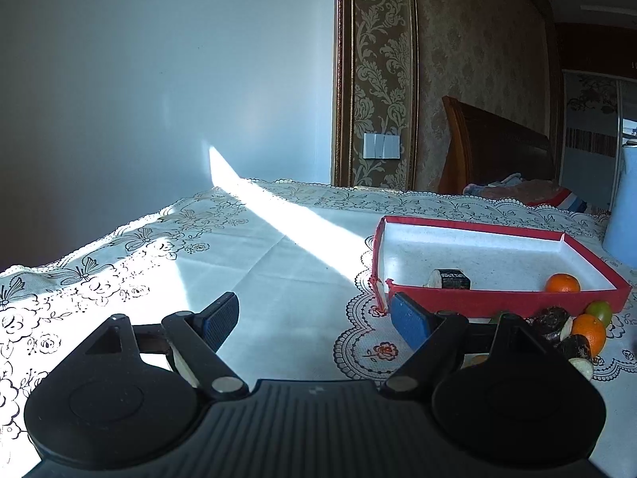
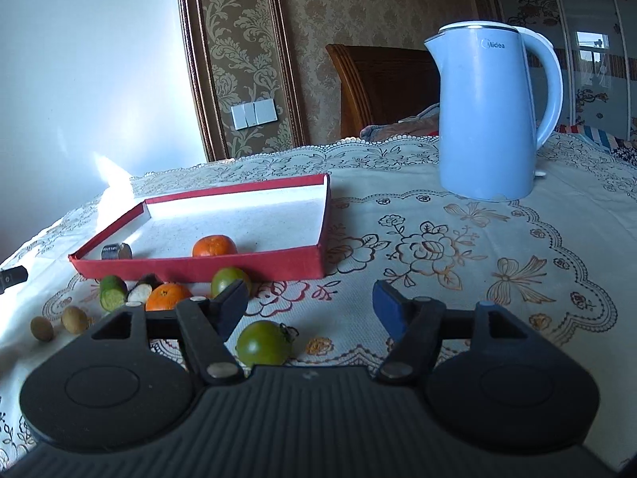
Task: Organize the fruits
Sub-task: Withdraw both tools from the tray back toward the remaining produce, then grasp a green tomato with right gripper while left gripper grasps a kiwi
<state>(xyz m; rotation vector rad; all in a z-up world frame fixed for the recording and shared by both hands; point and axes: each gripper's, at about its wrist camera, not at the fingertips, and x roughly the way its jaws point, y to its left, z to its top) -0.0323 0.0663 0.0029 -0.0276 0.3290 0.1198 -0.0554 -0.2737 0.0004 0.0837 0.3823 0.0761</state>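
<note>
A shallow red box [image 2: 223, 269] with a white inside lies on the lace tablecloth and holds an orange [image 2: 214, 246] and a dark cut piece [image 2: 116, 251]. In front of it lie a green tomato [image 2: 230, 281], a second orange [image 2: 167, 296], a cucumber piece [image 2: 112, 292], a dark-skinned white piece [image 2: 143, 287] and two small brown fruits [image 2: 74, 319]. Another green tomato [image 2: 263, 342] lies just before my right gripper [image 2: 310, 308], which is open and empty. My left gripper [image 1: 314, 318] is open and empty, left of the box [image 1: 501, 300].
A tall blue electric kettle [image 2: 491, 119] stands at the back right of the table. The table's far edge meets a white wall and a patterned wall panel. A wooden headboard [image 1: 497, 147] and bedding lie beyond. A sunlit strip crosses the cloth left of the box.
</note>
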